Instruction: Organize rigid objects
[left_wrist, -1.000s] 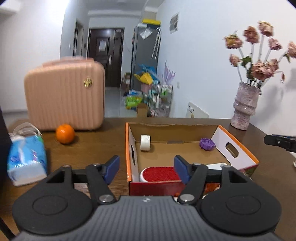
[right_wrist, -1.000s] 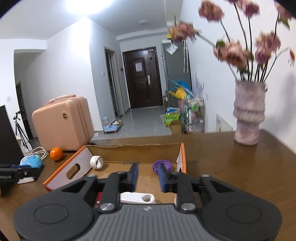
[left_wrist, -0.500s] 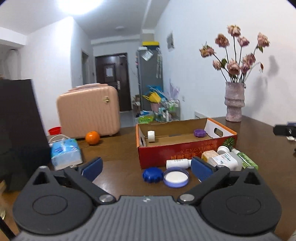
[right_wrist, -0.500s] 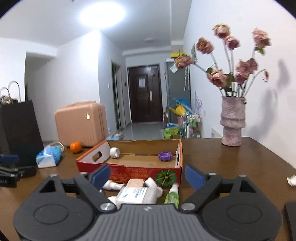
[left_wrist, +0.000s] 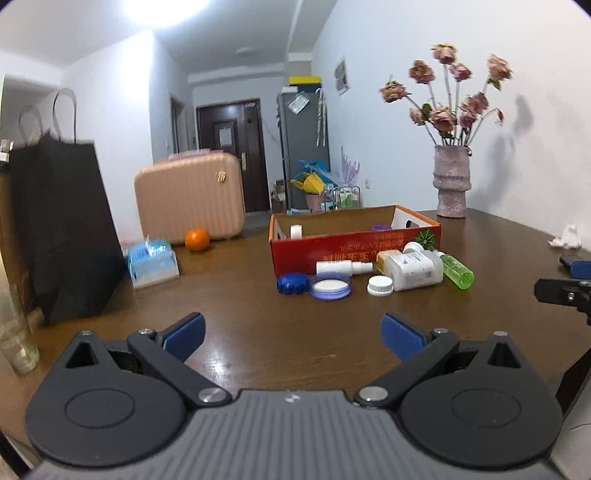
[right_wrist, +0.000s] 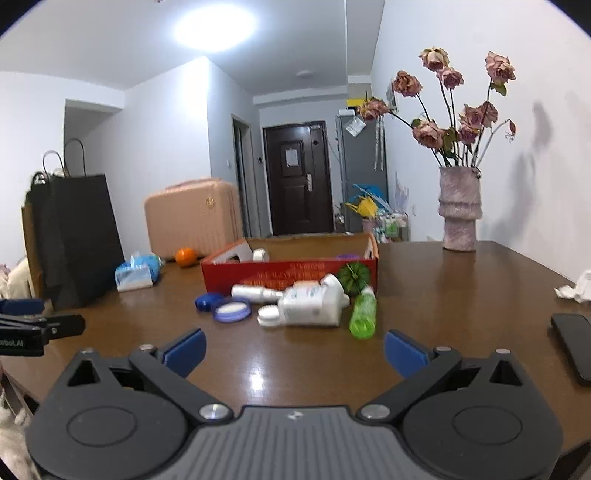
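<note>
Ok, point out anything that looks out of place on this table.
Bottles lie toppled on the table in front of the red box rather than in it: a green bottle, a white bottle, a slim white one. A crumpled tissue lies near the right edge.

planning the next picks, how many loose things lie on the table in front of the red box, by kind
bottles: 3 (white spray bottle, white square bottle, green bottle)
caps and lids: 3 (blue cap, lilac lid, white cap)
total: 6
</note>
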